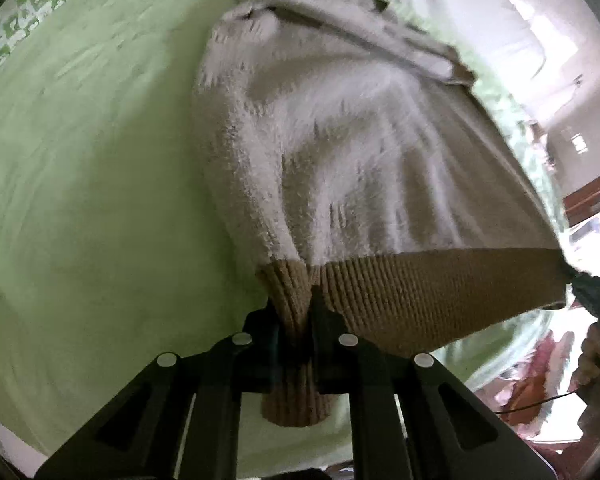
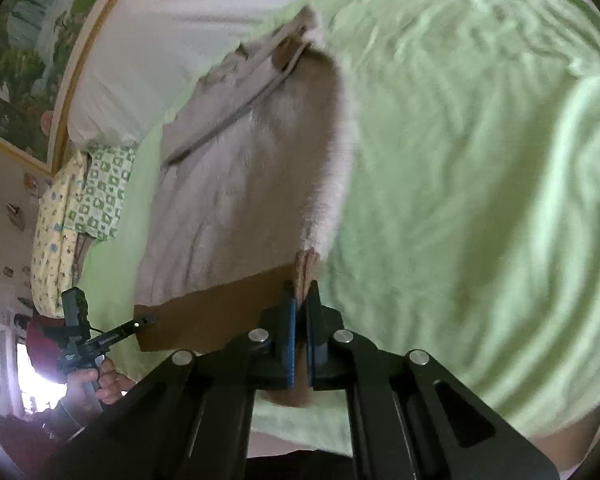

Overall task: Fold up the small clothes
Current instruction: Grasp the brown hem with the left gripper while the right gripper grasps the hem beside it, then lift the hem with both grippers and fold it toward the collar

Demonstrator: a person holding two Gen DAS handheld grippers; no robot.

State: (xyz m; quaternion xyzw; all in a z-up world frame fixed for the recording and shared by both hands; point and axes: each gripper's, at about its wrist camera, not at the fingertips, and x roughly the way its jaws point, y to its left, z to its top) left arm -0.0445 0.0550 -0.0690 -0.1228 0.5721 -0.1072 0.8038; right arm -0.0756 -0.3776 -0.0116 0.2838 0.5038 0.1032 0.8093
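Observation:
A fuzzy cream sweater [image 1: 340, 140] with a brown ribbed hem [image 1: 420, 288] is stretched over the green bedsheet [image 1: 80, 160]. My left gripper [image 1: 296, 320] is shut on the hem's left corner. My right gripper [image 2: 302, 300] is shut on the hem's other corner [image 2: 306, 272]. The sweater [image 2: 240, 184] hangs taut between both grippers, its collar end resting on the bed. The left gripper also shows in the right wrist view [image 2: 140, 322], and the right gripper shows at the hem's edge in the left wrist view [image 1: 592, 292].
Patterned green and yellow pillows [image 2: 88, 200] lie at the head of the bed. A white wall and a framed picture [image 2: 24, 60] are behind. A wooden piece of furniture [image 1: 592, 196] stands beside the bed.

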